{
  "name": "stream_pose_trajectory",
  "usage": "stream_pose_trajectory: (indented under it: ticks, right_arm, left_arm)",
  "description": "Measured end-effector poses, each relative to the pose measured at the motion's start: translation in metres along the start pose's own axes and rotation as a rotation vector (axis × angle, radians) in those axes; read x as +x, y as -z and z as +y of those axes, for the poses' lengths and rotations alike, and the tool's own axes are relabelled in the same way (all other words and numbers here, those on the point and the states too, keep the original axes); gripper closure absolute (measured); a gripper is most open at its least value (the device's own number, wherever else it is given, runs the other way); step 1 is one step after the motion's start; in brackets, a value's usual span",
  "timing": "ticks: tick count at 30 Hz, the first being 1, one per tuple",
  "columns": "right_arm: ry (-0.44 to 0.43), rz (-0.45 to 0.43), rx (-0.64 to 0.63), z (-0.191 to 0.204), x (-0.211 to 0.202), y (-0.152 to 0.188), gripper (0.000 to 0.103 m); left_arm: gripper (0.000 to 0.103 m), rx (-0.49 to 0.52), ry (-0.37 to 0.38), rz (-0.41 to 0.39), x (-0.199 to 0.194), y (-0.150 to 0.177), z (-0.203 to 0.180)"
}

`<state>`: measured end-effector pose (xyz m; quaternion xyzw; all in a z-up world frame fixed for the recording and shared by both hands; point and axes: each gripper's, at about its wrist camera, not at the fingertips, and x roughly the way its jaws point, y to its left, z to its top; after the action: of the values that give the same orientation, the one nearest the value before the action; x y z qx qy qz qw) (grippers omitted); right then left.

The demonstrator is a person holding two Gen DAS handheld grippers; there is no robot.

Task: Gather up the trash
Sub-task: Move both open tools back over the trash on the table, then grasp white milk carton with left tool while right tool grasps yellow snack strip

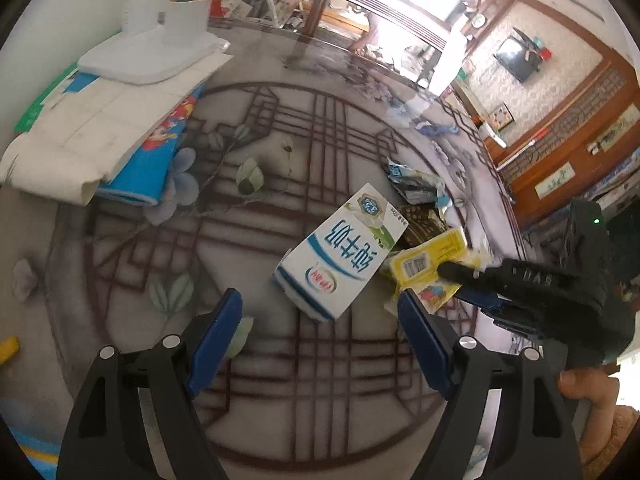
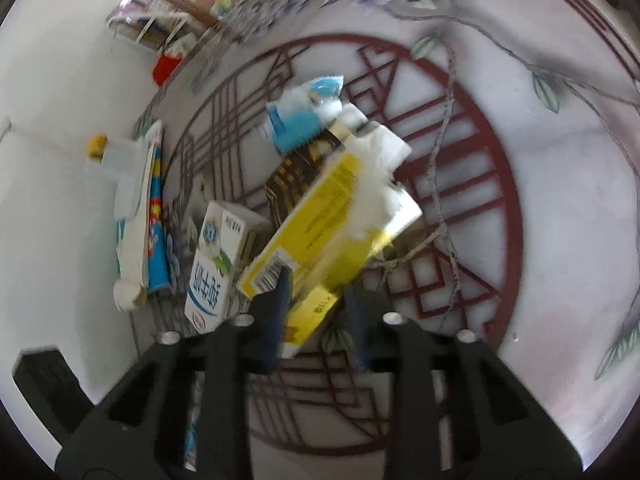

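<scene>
A white and blue milk carton (image 1: pixel 340 252) (image 2: pixel 212 264) lies on its side on the patterned table (image 1: pixel 240 240). My left gripper (image 1: pixel 320 304) hovers just in front of it, jaws wide open with nothing between them. Right of the carton is a heap of trash: a yellow packet (image 1: pixel 428 258) (image 2: pixel 332 216), a dark brown wrapper (image 1: pixel 420 220) (image 2: pixel 292 176), a crumpled blue and white wrapper (image 1: pixel 412 184) (image 2: pixel 300 120) and white tissue (image 2: pixel 384 148). My right gripper (image 2: pixel 316 300) (image 1: pixel 456 282) is shut on the near end of the yellow packet.
At the far left a white stand (image 1: pixel 160 40) rests on a white board and a blue picture book (image 1: pixel 140 160) (image 2: pixel 158 240). A small yellow object (image 1: pixel 8 350) lies at the left edge. A person's hand (image 1: pixel 592 392) holds the right gripper. The table's edge curves past the trash heap.
</scene>
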<state>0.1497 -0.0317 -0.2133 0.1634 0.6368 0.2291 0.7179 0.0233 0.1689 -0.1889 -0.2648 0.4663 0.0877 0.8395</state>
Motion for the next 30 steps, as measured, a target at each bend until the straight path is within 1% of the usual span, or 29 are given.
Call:
stream_pose_trajectory:
  ticks: [2,4,8,9,11,15,16,17,18,19,20,21,22,23,25,27,30]
  right_arm:
    - [-0.013,0.006,-0.018,-0.003,-0.006,0.002,0.084]
    - [0.003,0.012,-0.069,-0.005,-0.017,0.004,0.085]
    - [0.079,0.015,-0.183,-0.008,-0.037,0.006,0.086]
    - [0.106,0.015,-0.205,-0.011,-0.044,0.006,0.086]
    - [0.148,0.023,-0.228,-0.018,-0.052,0.006,0.086]
    - [0.2,0.013,-0.226,-0.03,-0.06,0.005,0.085]
    - [0.205,0.01,-0.224,-0.032,-0.061,0.007,0.081]
    - [0.209,0.01,-0.22,-0.034,-0.06,0.007,0.07]
    - [0.212,0.008,-0.216,-0.034,-0.06,0.009,0.063]
    - [0.22,0.002,-0.216,-0.033,-0.06,0.01,0.052]
    - [0.227,-0.002,-0.222,-0.033,-0.06,0.012,0.048]
    - [0.242,-0.007,-0.238,-0.03,-0.057,0.014,0.046]
    - [0.256,-0.008,-0.251,-0.026,-0.054,0.015,0.041]
    - [0.269,-0.008,-0.262,-0.024,-0.052,0.015,0.033]
    - [0.29,-0.013,-0.275,-0.023,-0.048,0.016,0.027]
    - [0.3,-0.015,-0.277,-0.023,-0.045,0.016,0.027]
    - [0.312,-0.022,-0.289,-0.022,-0.041,0.015,0.027]
  left_arm:
    - [0.027,0.035,0.0,0.014,0.007,-0.005,-0.006]
    - [0.027,0.075,-0.007,0.028,0.014,-0.01,-0.013]
    - [0.027,0.137,-0.027,0.056,0.031,-0.017,-0.023]
    - [0.027,0.157,-0.045,0.059,0.037,-0.019,-0.026]
    - [0.027,0.174,-0.05,0.073,0.044,-0.022,-0.028]
    - [0.027,0.208,-0.065,0.094,0.058,-0.028,-0.035]
    - [0.027,0.217,-0.069,0.095,0.06,-0.029,-0.036]
    - [0.027,0.226,-0.075,0.094,0.062,-0.03,-0.038]
    - [0.027,0.24,-0.077,0.097,0.064,-0.031,-0.04]
    - [0.027,0.245,-0.079,0.099,0.066,-0.032,-0.041]
    - [0.028,0.252,-0.085,0.096,0.067,-0.032,-0.042]
    - [0.028,0.256,-0.083,0.098,0.069,-0.033,-0.043]
    - [0.033,0.257,-0.083,0.097,0.07,-0.032,-0.043]
    - [0.034,0.258,-0.081,0.086,0.068,-0.032,-0.043]
    - [0.044,0.251,-0.072,0.068,0.066,-0.03,-0.042]
    - [0.047,0.228,-0.066,0.041,0.058,-0.028,-0.039]
    - [0.047,0.196,-0.054,-0.011,0.041,-0.023,-0.037]
